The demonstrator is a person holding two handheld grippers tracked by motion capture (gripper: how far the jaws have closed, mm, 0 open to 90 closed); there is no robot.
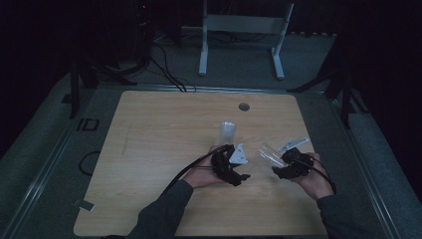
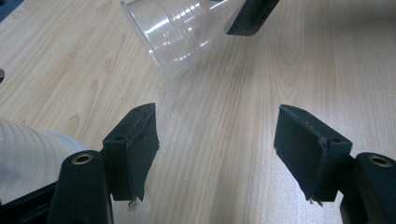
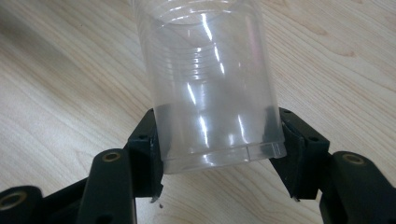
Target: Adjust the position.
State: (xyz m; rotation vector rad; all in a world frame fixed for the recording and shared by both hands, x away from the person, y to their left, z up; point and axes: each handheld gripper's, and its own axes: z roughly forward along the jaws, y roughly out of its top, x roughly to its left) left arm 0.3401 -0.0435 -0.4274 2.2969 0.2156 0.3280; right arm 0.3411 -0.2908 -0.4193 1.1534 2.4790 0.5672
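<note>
My right gripper (image 3: 217, 149) is shut on the base end of a clear ribbed plastic cup (image 3: 208, 84). In the high view this cup (image 1: 266, 153) lies tilted, its mouth toward the far left, just above the wooden table (image 1: 159, 149), and the right gripper (image 1: 279, 168) holds it at the right. A second clear cup (image 1: 228, 132) stands upright near the table's middle. My left gripper (image 1: 242, 173) is open just in front of it. In the left gripper view the fingers (image 2: 135, 149) stand wide apart over bare wood, the held cup (image 2: 170, 35) ahead, the standing cup (image 2: 28, 158) at the lower left.
A round grey grommet (image 1: 243, 106) sits in the table's far side. Beyond the table stand a grey metal frame (image 1: 244, 30) and floor cables (image 1: 159, 64). A piece of tape (image 1: 87, 204) marks the front left corner. Cables trail back from both grippers.
</note>
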